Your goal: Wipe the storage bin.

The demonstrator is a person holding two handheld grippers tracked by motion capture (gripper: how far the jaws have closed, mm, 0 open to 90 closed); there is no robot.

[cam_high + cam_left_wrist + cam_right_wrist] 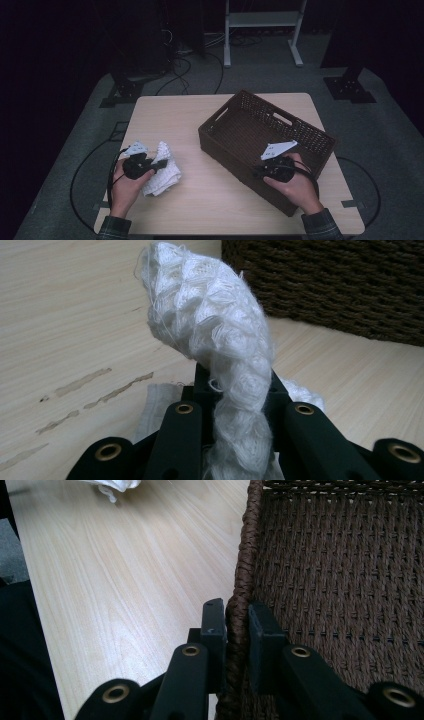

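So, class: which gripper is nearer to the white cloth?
Left. The left gripper has its jaws shut on the white cloth; the right gripper is across the table, clamped on the wicker basket rim.

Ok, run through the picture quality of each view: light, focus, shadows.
High view: dim, surroundings nearly black, pale wooden table lit, soft shadow beside the dark brown woven basket. Left gripper view: bright and even, white knitted cloth sharp in the left tool, basket slightly soft. Right gripper view: right tool and basket rim sharp, far table washed out, bottom-left corner dark.
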